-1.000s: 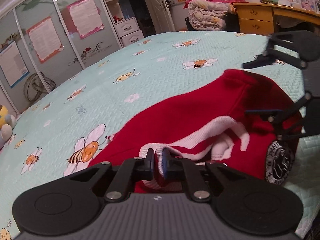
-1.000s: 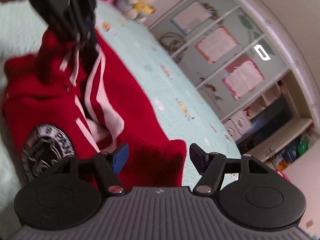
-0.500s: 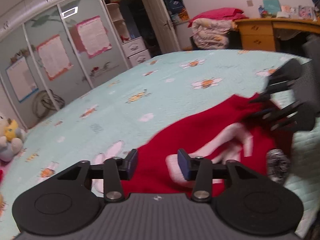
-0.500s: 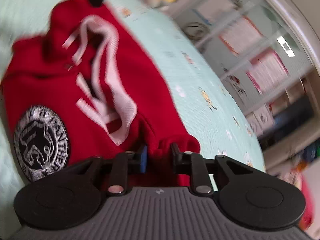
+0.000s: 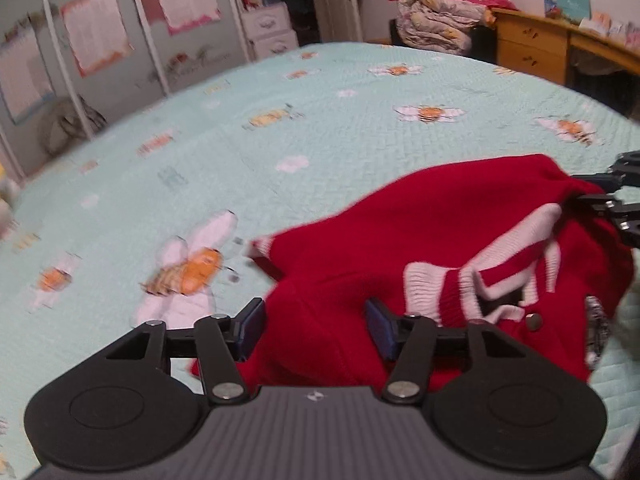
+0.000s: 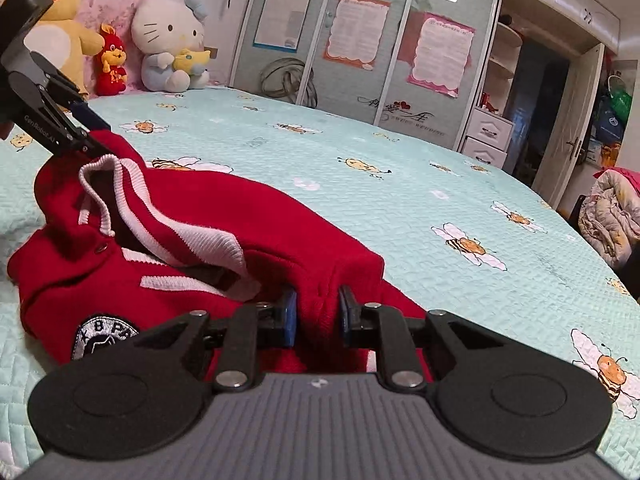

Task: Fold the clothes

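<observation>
Since a second ago the left gripper (image 5: 316, 330) has let go of the white ribbed cuff it was pinching, and the right gripper (image 6: 318, 318) has rolled level and closed on a red fold.

Largest is the pale green quilted bedspread printed with bees and white flowers (image 6: 400, 200), which fills both views. On it lies the red knitted jacket with white striped trim (image 6: 192, 232), crumpled, its round black-and-white chest badge (image 6: 100, 336) near the right gripper's base.

The left gripper's jaws have just narrowed slightly; they stand partly apart over red cloth, their blue pads clear of it, with the white ribbed cuff (image 5: 424, 292) just beside the right-hand pad. The right gripper's jaws are clamped onto a bunched red edge of the jacket, pads pressing both sides.
</observation>
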